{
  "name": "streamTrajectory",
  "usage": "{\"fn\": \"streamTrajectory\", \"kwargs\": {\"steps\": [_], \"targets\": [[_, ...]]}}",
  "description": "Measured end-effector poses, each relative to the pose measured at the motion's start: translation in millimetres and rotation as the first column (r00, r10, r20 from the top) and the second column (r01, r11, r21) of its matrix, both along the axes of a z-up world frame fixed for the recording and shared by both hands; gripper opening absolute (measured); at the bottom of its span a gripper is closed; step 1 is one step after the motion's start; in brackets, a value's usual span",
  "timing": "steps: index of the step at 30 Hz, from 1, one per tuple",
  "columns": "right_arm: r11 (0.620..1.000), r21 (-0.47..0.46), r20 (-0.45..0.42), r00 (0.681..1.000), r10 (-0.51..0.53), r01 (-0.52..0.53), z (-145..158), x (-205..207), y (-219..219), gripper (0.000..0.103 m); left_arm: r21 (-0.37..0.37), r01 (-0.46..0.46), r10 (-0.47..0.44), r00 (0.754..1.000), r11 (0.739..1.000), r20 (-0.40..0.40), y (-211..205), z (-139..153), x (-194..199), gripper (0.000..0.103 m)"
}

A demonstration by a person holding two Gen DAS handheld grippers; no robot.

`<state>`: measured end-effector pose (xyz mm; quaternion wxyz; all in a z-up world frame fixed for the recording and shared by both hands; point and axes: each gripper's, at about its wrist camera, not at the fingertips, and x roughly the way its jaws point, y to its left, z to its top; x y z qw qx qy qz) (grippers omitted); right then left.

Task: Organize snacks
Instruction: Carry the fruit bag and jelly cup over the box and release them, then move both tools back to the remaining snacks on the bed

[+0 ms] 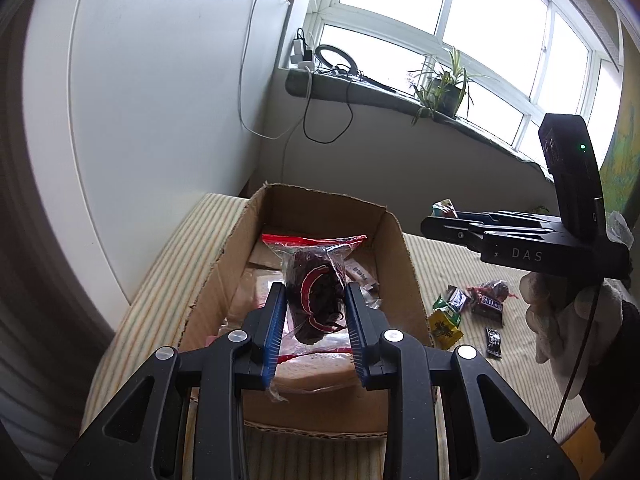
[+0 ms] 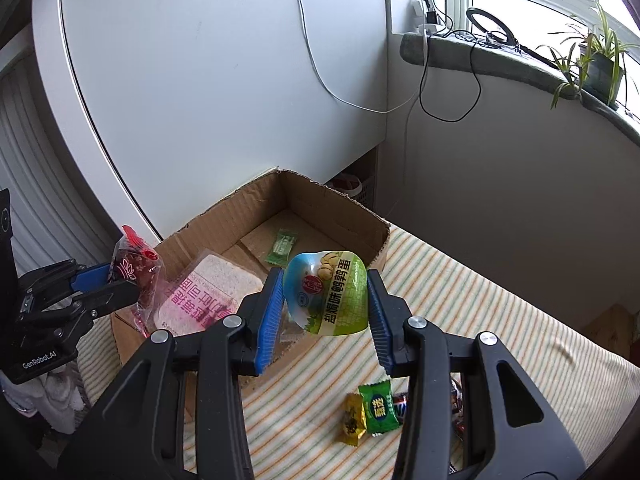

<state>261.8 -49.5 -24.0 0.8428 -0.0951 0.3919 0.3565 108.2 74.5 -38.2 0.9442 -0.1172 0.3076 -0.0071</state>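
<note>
Both grippers loaded at the cardboard box

Left gripper clamps a red-topped bag above the box; right gripper clamps a green packet beside its rim, loose sweets below.

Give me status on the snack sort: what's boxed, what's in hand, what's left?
Boxed: the bread pack and a green candy lie in the cardboard box. In hand: left gripper holds a red-sealed bag over the box; right gripper holds a green egg pack. Left: loose candies on the striped cloth.
</note>
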Motion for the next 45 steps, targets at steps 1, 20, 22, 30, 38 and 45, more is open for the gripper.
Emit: {"fn": "streamTrajectory", "kwargs": {"steps": [1, 20, 22, 30, 38, 45], "targets": [[1.0, 0.0, -0.005, 1.0, 0.004, -0.004, -2.0, 2.0, 4.8, 0.042, -0.001, -0.003, 0.003, 1.0, 1.0, -0.002, 2.6, -0.4, 1.3, 0.028], [0.999, 0.001, -0.02, 0.999, 0.035, -0.035, -16.1, 8.2, 37.2, 0.066, -0.015, -0.023, 0.023, 1.0, 1.0, -0.02, 11.5, -5.6, 5.6, 0.031], [0.999, 0.016, -0.009, 1.0, 0.029, -0.029, -11.8, 6.1, 33.3, 0.078, -0.015, -0.025, 0.025, 1.0, 1.0, -0.012, 10.5, -3.8, 4.5, 0.038], [1.0, 0.02, 0.005, 1.0, 0.01, -0.01, -3.4, 0.8, 22.1, 0.082, -0.013, -0.028, 0.028, 1.0, 1.0, 0.002, 6.1, 1.9, 0.8, 0.054], [1.0, 0.023, 0.017, 1.0, -0.006, 0.005, 4.4, -5.8, 5.0, 0.083, -0.01, -0.019, 0.019, 1.0, 1.0, 0.013, -1.4, 7.3, -4.5, 0.054], [0.999, 0.029, 0.035, 0.999, -0.035, 0.034, 13.8, -12.6, -21.0, 0.083, -0.008, 0.002, -0.002, 1.0, 1.0, 0.021, -14.1, 11.5, -7.9, 0.054]]}}
